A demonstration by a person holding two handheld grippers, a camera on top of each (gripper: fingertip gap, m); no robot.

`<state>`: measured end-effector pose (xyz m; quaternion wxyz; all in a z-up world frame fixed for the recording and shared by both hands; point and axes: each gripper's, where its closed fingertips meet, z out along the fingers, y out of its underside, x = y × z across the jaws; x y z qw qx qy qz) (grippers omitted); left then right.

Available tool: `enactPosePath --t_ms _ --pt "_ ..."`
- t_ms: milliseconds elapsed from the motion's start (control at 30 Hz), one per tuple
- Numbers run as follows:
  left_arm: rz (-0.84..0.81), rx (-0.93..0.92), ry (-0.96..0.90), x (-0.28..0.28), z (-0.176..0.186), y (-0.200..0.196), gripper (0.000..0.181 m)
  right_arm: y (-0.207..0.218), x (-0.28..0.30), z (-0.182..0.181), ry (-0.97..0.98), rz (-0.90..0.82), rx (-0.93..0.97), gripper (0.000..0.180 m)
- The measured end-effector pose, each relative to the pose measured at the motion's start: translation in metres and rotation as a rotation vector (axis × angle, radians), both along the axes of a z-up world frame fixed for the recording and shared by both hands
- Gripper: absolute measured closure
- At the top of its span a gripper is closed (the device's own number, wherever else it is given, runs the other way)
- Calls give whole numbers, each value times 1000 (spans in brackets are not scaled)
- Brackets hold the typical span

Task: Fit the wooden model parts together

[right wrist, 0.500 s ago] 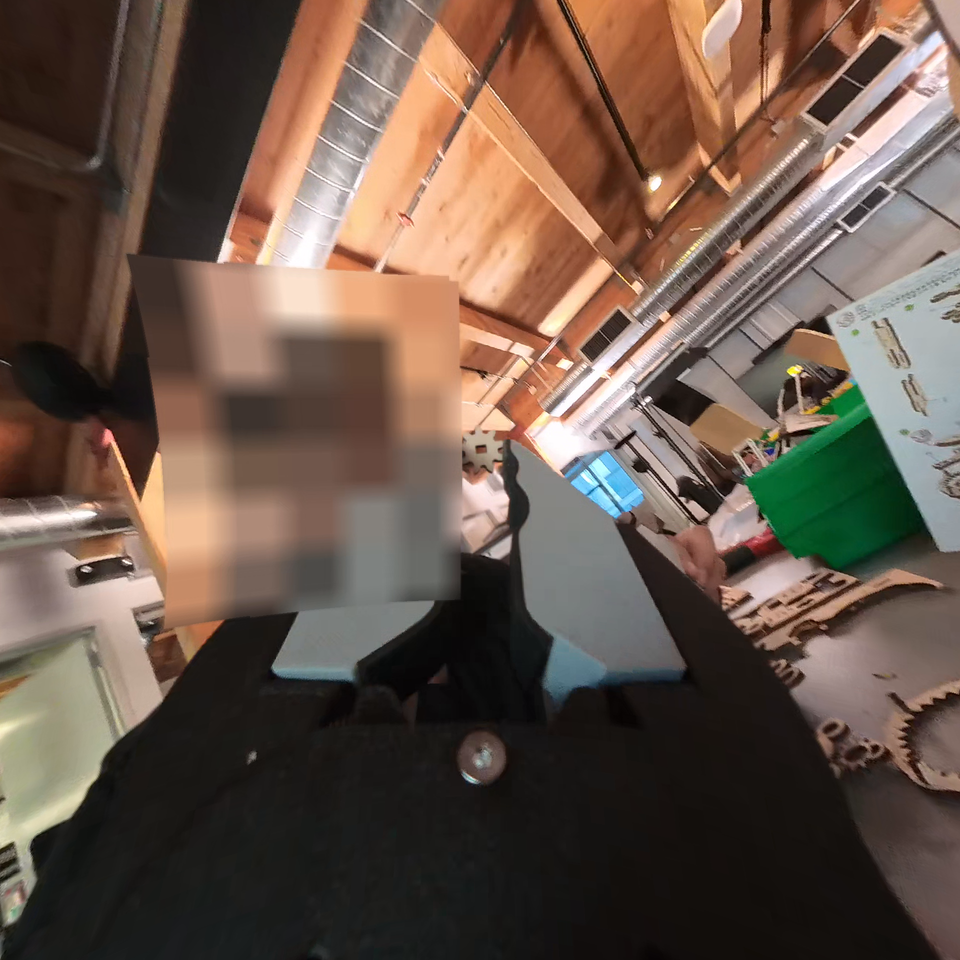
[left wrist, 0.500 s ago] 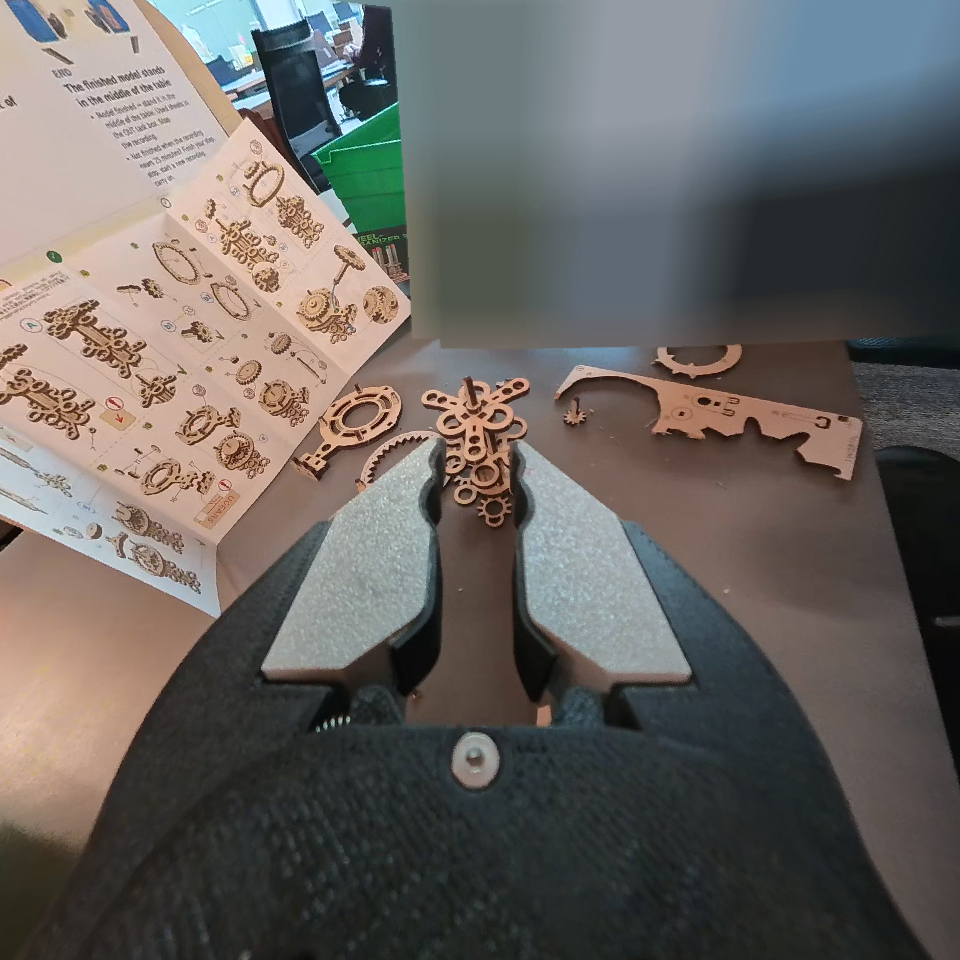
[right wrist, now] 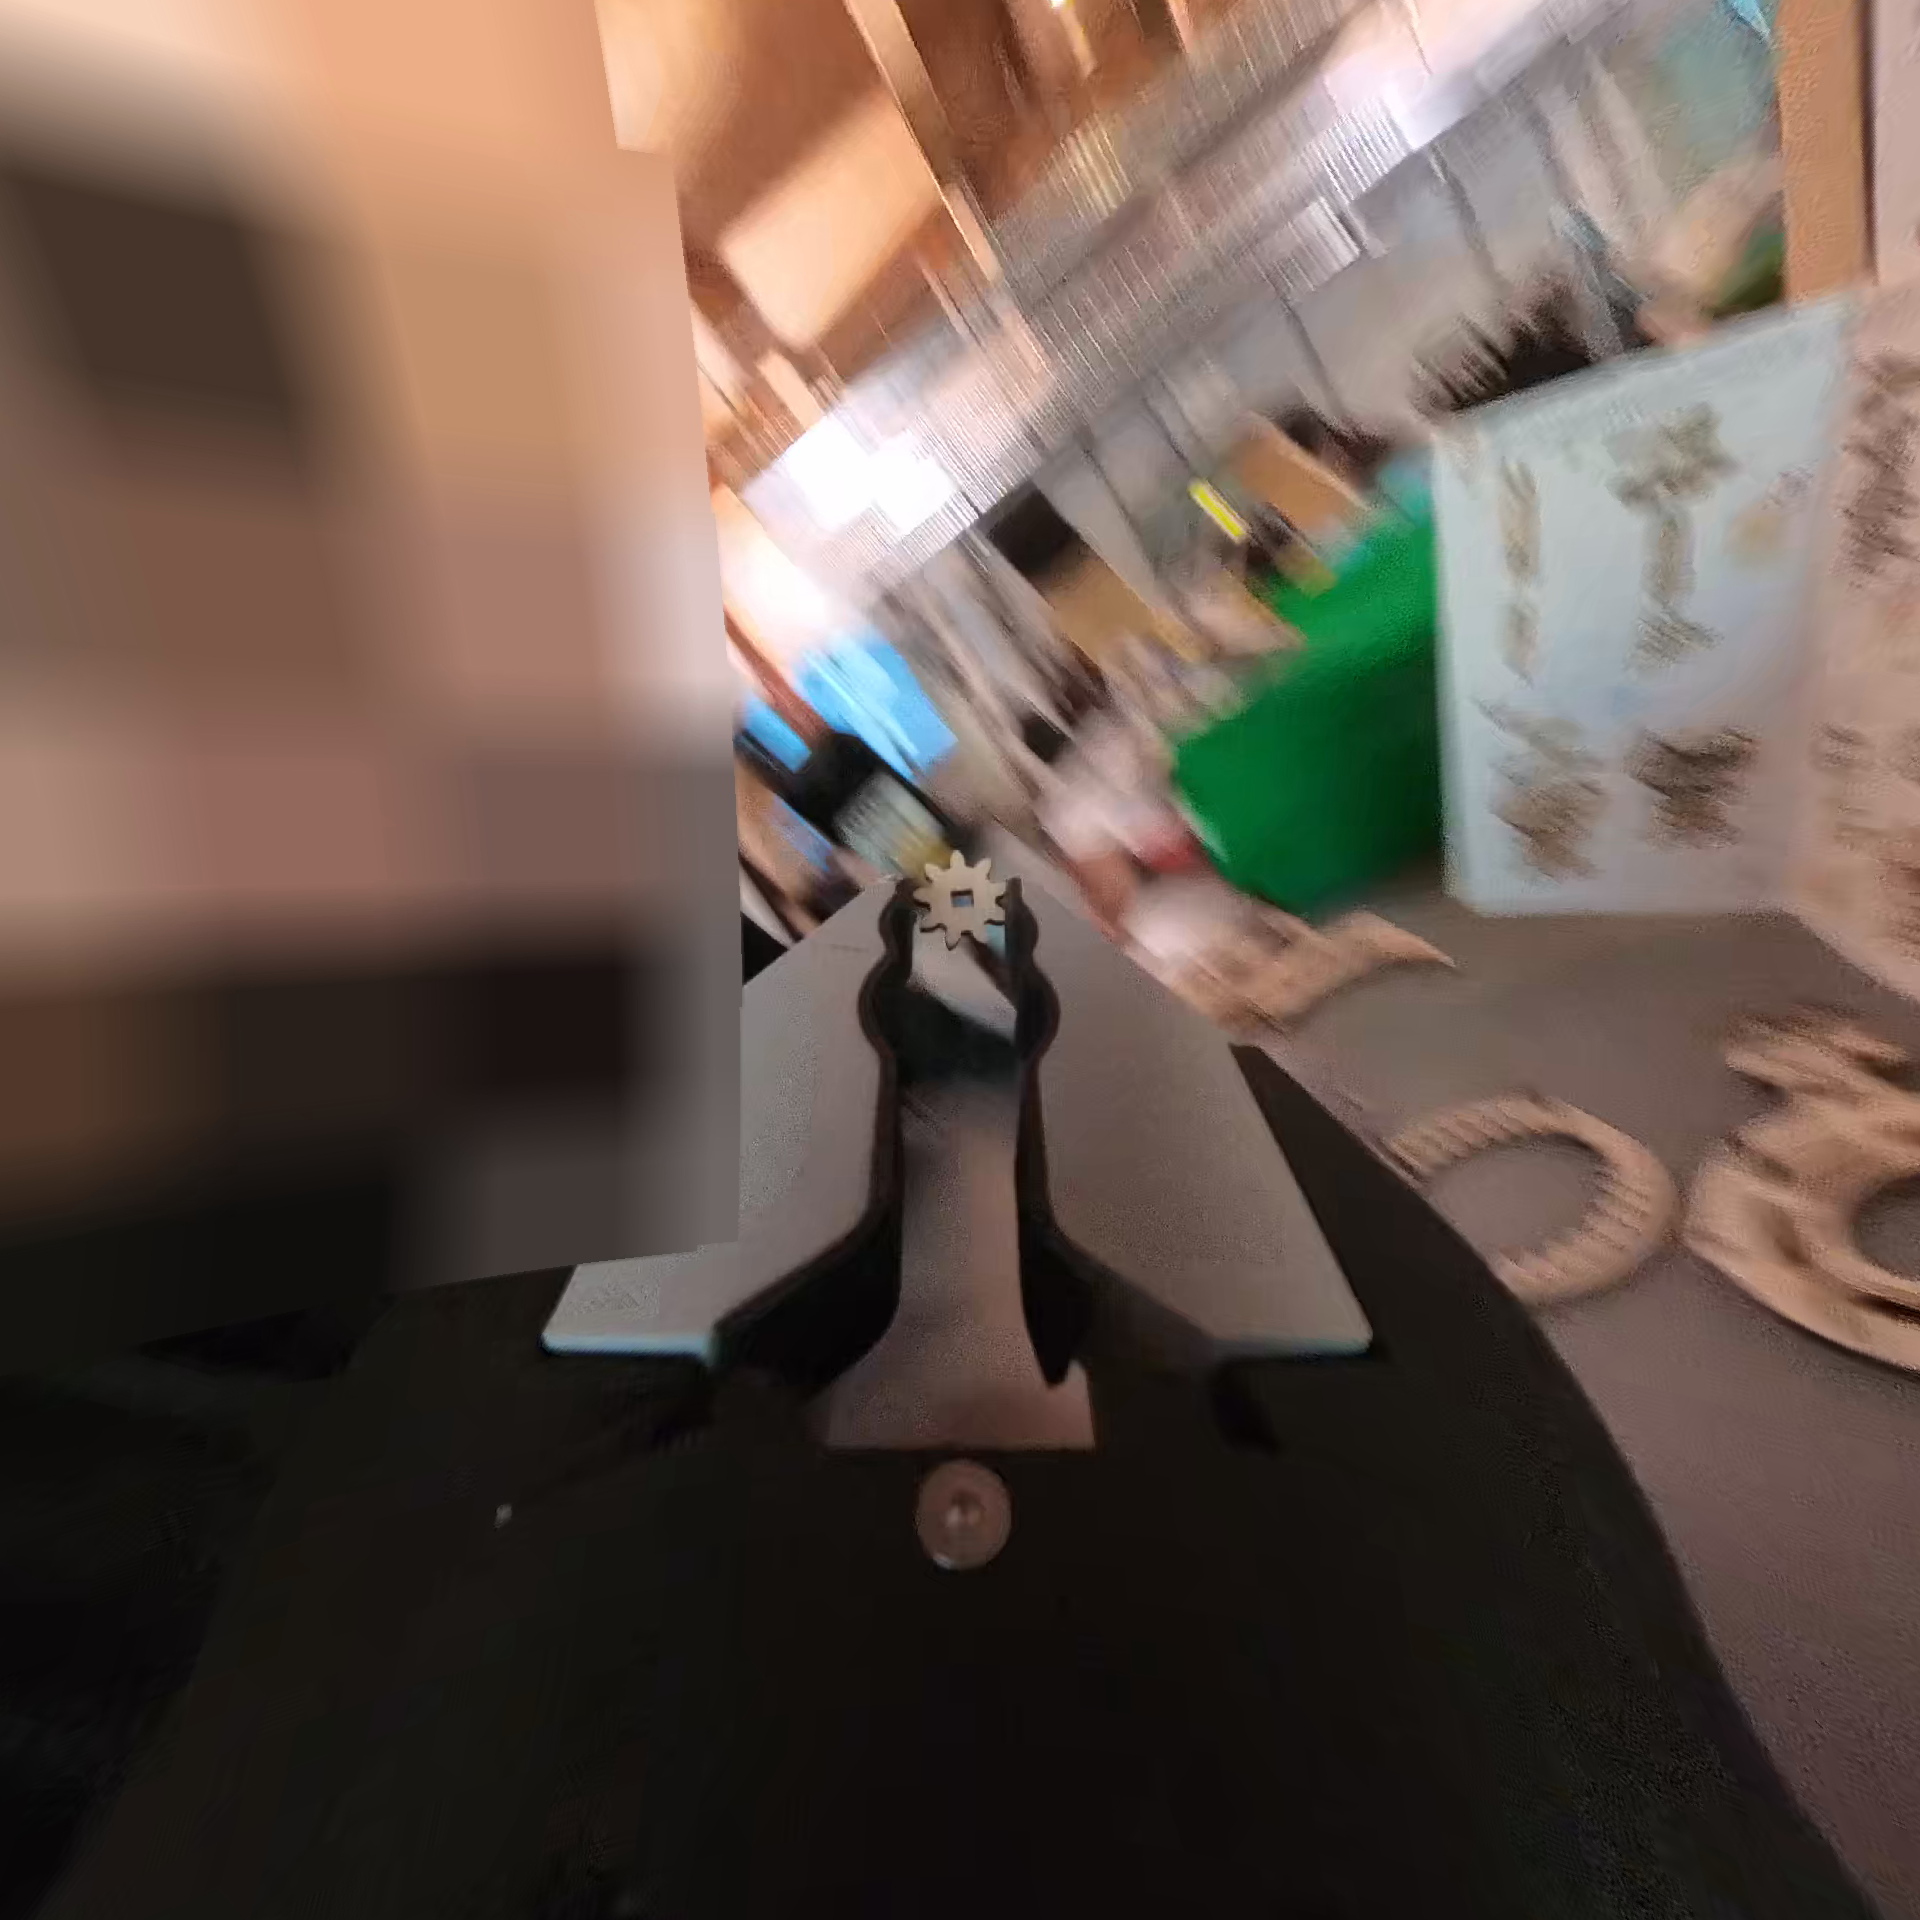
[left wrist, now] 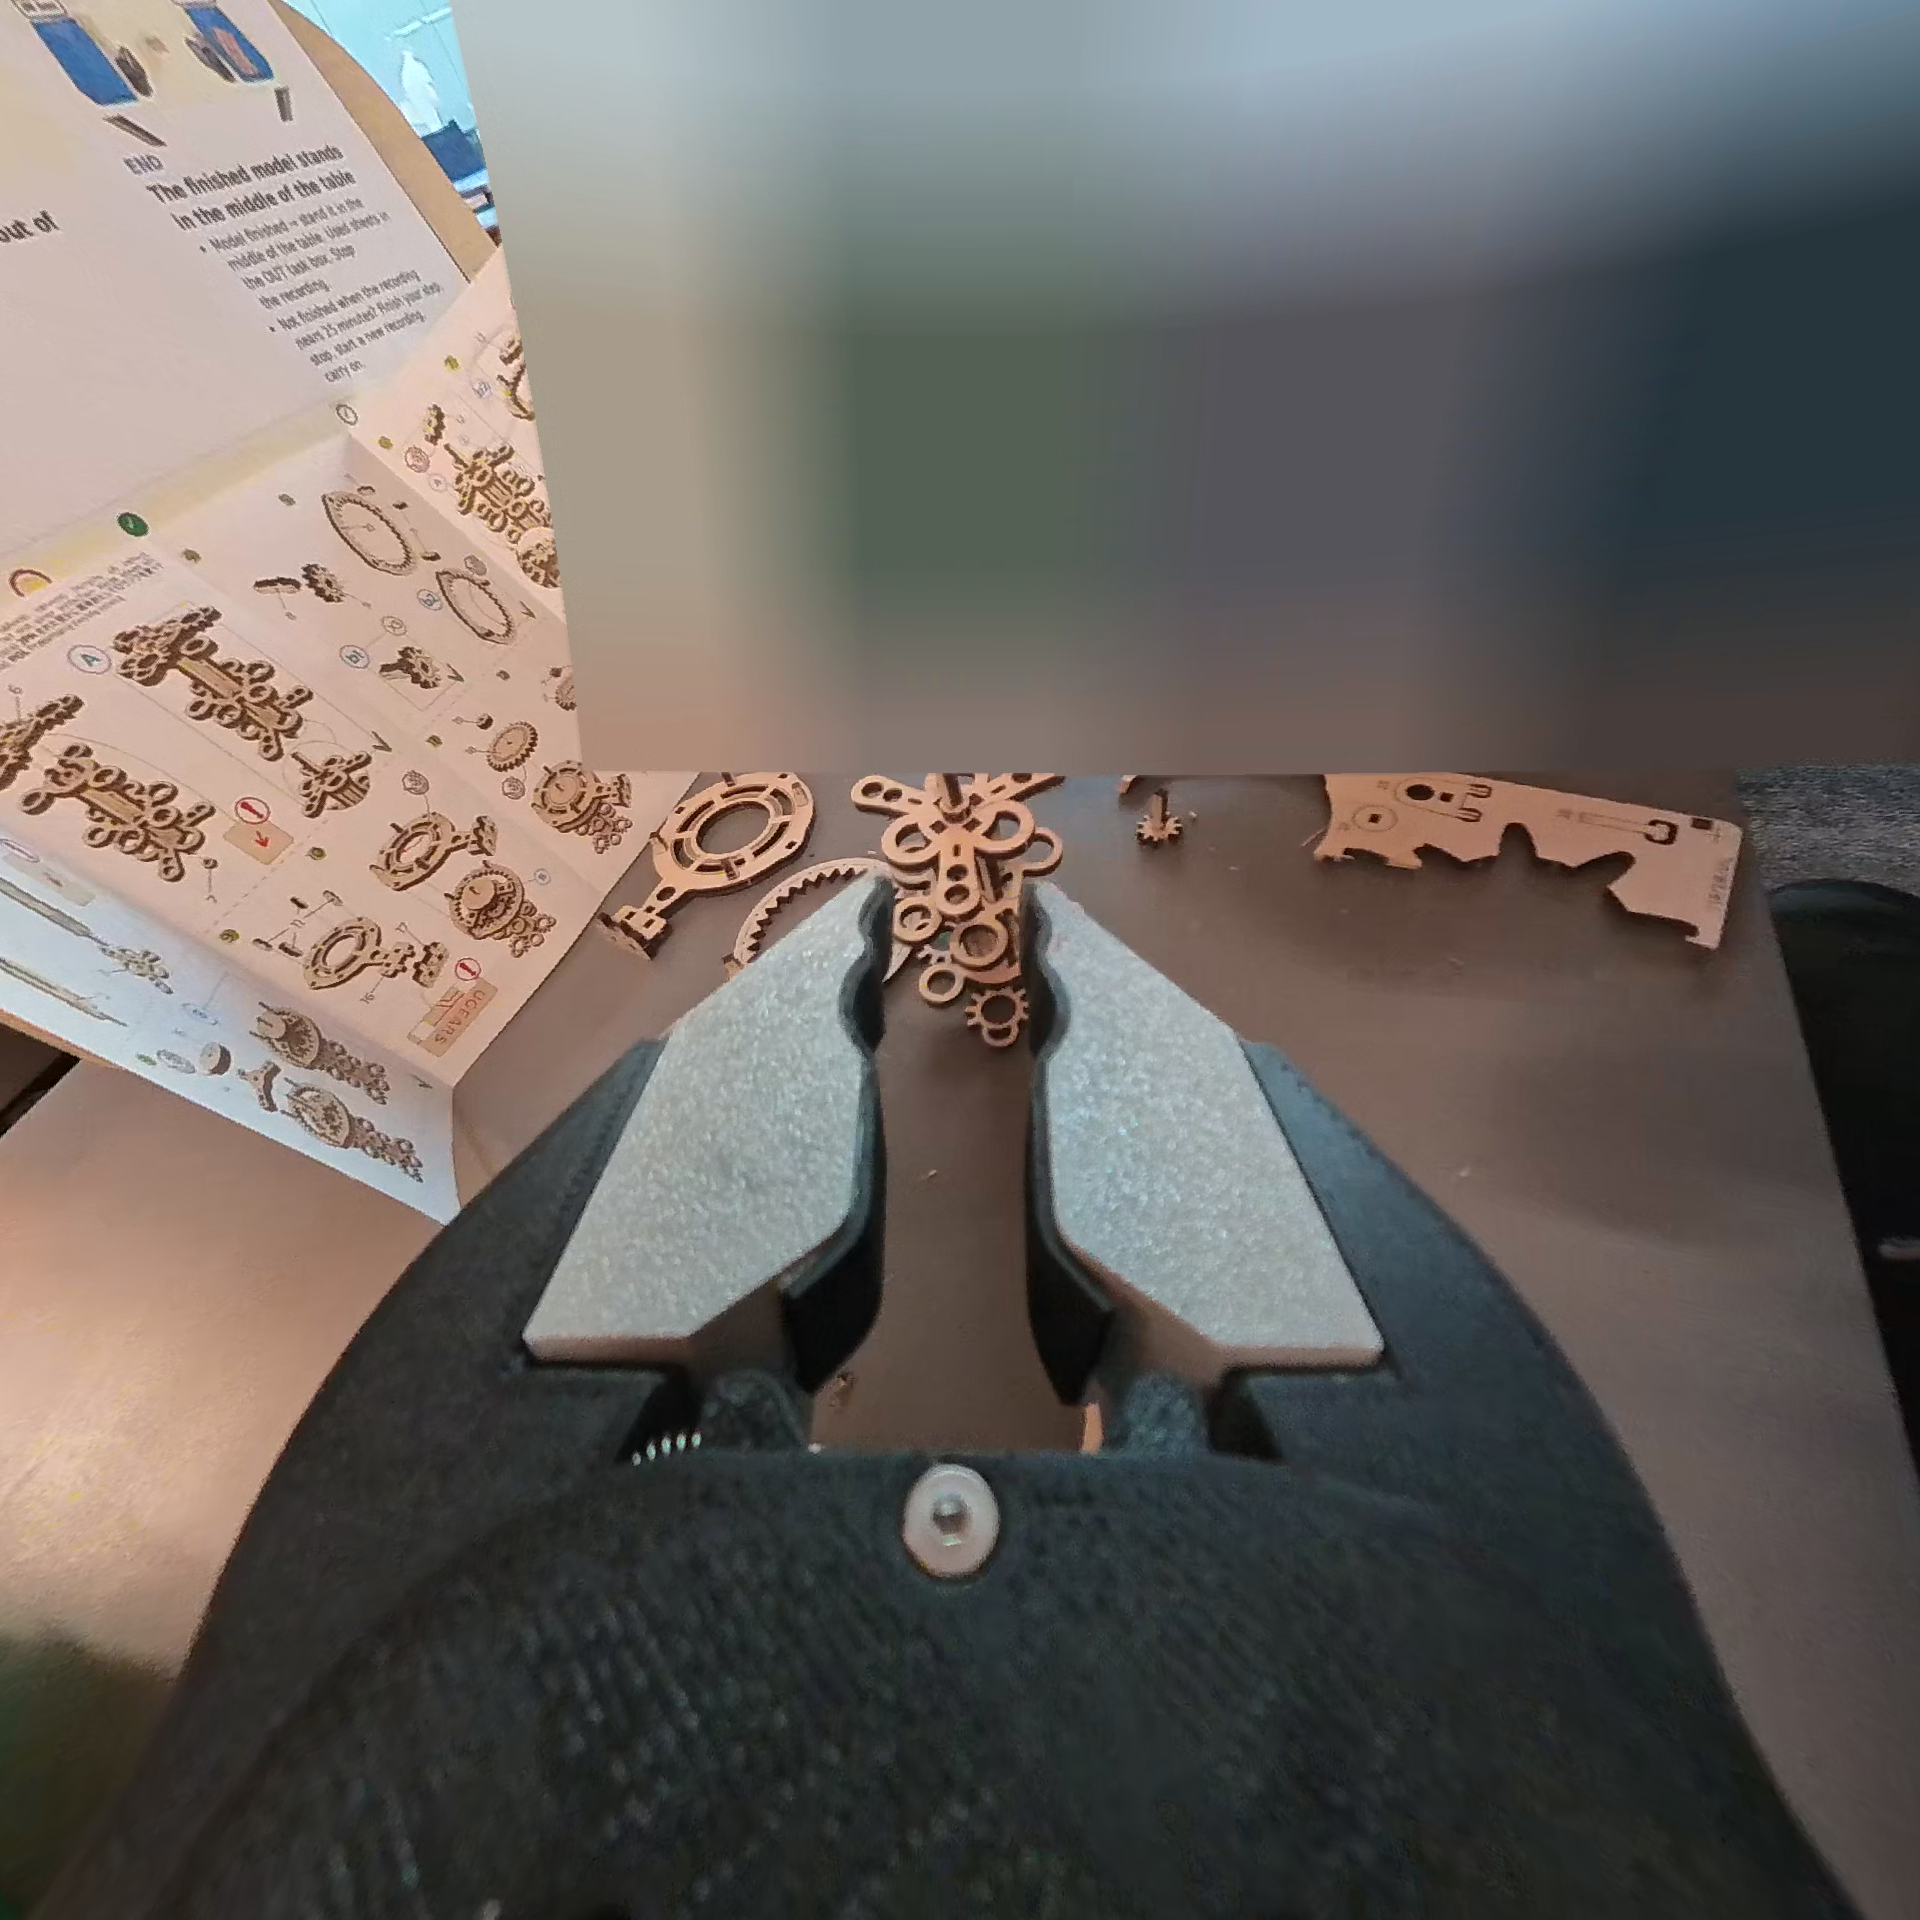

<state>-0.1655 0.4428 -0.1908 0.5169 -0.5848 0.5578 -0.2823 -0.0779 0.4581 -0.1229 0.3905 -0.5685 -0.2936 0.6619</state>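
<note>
The right gripper (right wrist: pixel 961 914) pinched a small gear (right wrist: pixel 962 906) at its tips, raised above the table (left wrist: pixel 1351 1195). The left gripper (left wrist: pixel 956 935), slightly parted, bracketed the half-built model (left wrist: pixel 961 883) lying there. Next, apparently: lining the gear's square hole over its peg.

Wooden model parts, upper centre of the left wrist view

Layered cluster of pale looped rings (left wrist: pixel 961 883) flat on the dark surface; oval ring frame (left wrist: pixel 727 847) left of it, tiny cog (left wrist: pixel 1158 826) and cut-out sheet (left wrist: pixel 1527 847) right; small toothed gear (right wrist: pixel 961 906) upright, centre of right wrist view
</note>
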Motion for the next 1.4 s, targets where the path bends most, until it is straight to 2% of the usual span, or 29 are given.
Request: enactPosePath --t_ms 33,100,167,467,767,1400 --pt "1 -2 1 0 -1 0 161 -2 -9 -13 -134 -32 65 166" --pt "0 -7 4 0 -2 1 161 -6 -21 -36 -365 -72 189 166" --pt "-1 -9 7 1 -3 1 161 -11 -29 -49 -493 -88 271 166" --pt "3 -14 15 1 -6 3 161 -13 -45 -75 -764 -133 388 166" --pt "-2 -16 18 1 -7 1 161 -10 -46 -87 -905 -174 469 166" --pt "-9 -19 15 2 -6 0 161 -12 -45 -86 -960 -201 545 166"
